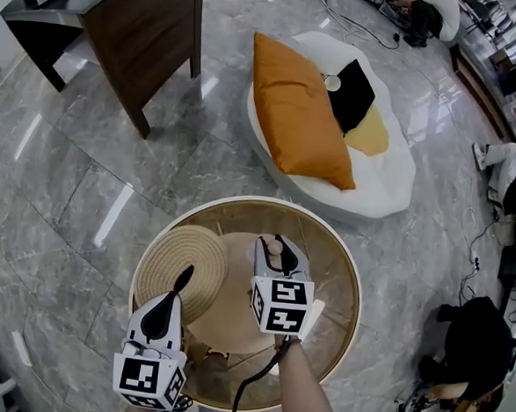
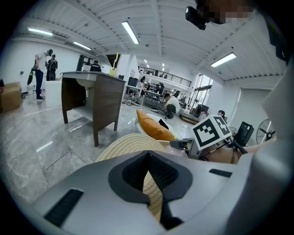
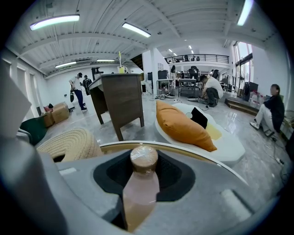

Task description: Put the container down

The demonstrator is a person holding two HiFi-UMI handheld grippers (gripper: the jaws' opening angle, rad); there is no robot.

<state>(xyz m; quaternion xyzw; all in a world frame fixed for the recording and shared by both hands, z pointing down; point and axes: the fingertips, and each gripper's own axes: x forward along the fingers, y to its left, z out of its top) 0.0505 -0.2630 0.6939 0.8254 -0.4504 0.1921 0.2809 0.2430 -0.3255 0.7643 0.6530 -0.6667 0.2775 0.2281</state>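
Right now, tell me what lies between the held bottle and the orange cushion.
Head view: the round table's rim, bare marble floor, then the white beanbag's edge under the cushion.

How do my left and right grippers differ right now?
The right gripper is shut on a pinkish bottle; the left gripper is shut on nothing. The right gripper sits over the middle of the round table; the left gripper points at the straw hat. Both carry a square-marker cube.
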